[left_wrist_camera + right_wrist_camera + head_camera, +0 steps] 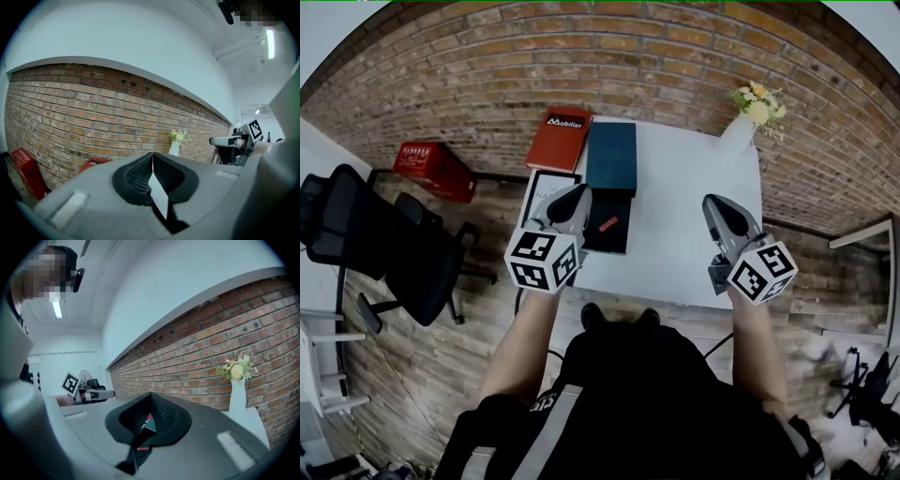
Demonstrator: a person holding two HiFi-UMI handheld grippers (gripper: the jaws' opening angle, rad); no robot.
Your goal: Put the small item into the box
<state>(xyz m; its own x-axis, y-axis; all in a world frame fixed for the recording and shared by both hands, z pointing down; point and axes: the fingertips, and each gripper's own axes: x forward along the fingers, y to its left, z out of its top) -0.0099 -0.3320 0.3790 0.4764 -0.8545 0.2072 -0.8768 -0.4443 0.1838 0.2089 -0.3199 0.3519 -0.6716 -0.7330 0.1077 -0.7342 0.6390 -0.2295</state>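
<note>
A: L gripper (579, 193), what's it doing?
B: Pointing fwd, angling slightly inward. Jaws are pressing together, nothing btwn them.
A: R gripper (713, 202)?
B: Same. Jaws are meeting at the tips, carrying nothing.
A: Arms?
B: L forearm (525, 337) and R forearm (757, 347) are both reaching fwd, holding the grippers well apart, approx. level.

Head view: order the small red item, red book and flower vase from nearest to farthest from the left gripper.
1. Small red item, just right of the left gripper.
2. Red book, beyond it, far left.
3. Flower vase, far right corner.
</note>
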